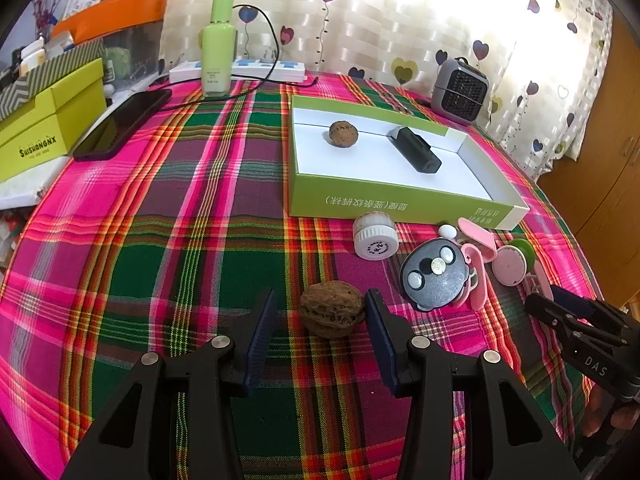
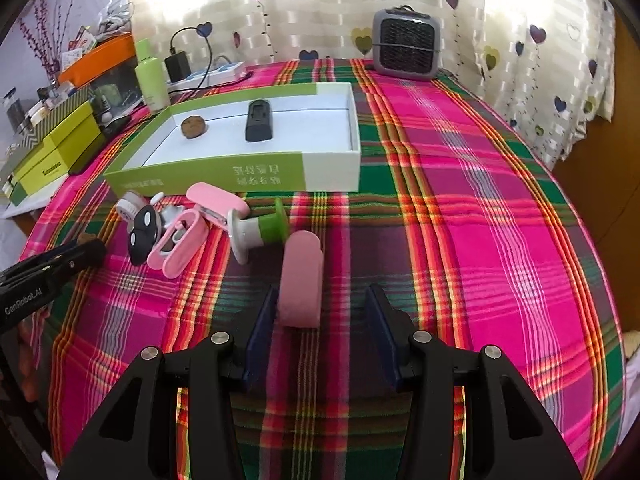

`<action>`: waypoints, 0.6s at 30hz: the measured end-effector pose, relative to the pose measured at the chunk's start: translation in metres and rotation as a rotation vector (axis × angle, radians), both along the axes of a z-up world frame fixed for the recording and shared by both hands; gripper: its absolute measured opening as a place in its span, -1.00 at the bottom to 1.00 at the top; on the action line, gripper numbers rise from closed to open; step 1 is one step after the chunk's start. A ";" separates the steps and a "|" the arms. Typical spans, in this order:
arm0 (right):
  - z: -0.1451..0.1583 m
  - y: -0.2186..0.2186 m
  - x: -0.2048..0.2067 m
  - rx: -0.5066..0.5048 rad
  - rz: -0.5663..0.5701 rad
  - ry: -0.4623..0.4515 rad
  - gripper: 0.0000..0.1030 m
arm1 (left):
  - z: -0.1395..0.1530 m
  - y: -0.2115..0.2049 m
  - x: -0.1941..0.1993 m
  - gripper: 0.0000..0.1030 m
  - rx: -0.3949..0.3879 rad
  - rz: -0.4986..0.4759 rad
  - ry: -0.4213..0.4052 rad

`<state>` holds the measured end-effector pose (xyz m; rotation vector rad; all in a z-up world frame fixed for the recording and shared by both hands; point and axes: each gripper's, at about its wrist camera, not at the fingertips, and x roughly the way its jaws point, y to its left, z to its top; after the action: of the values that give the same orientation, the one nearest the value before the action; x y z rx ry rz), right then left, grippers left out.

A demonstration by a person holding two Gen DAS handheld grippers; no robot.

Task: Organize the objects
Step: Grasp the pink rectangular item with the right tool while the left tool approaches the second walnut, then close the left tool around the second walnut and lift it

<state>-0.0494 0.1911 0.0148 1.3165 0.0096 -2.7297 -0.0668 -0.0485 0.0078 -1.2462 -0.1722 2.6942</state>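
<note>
Left gripper (image 1: 322, 316): jaws partly open around a walnut (image 1: 331, 314) that sits on the plaid tablecloth (image 1: 160, 240); the right pad touches the nut's side, the left pad stands clear of it, so nothing is gripped.
Right gripper (image 2: 322, 312): jaws partly open over a pink case (image 2: 301, 280) lying flat on the cloth; its near end reaches between the fingertips, close to the left pad, well apart from the right one; not held.
Green-and-white box (image 1: 384, 206): open, toward the table's far edge; it holds a second walnut (image 1: 343, 133) and a black device (image 1: 418, 150), apart from each other.
Loose cluster: just in front of the box's near wall lie a white jar (image 1: 376, 238), a dark round disc (image 1: 434, 276), an open pink case (image 2: 180, 242) and a green-and-white spool (image 2: 260, 232).
Far edge: a green bottle (image 1: 217, 46), a power strip (image 1: 240, 70) and a small grey heater (image 2: 405, 44).
Left edge: a black phone (image 1: 120, 124) beside a lime box (image 1: 48, 120).
</note>
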 end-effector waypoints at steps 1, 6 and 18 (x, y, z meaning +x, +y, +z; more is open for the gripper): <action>0.000 -0.001 -0.001 0.003 0.005 0.000 -0.08 | 0.000 0.000 0.000 -0.15 -0.003 0.000 0.000; -0.001 -0.001 -0.005 -0.002 0.013 0.003 -0.08 | -0.001 0.001 0.000 -0.15 -0.016 0.000 0.000; 0.000 -0.002 -0.006 -0.002 0.021 0.005 -0.26 | -0.001 -0.001 0.001 -0.32 -0.025 0.019 -0.001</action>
<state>-0.0551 0.1892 0.0145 1.3008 0.0207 -2.7148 -0.0660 -0.0496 0.0068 -1.2592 -0.1510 2.7201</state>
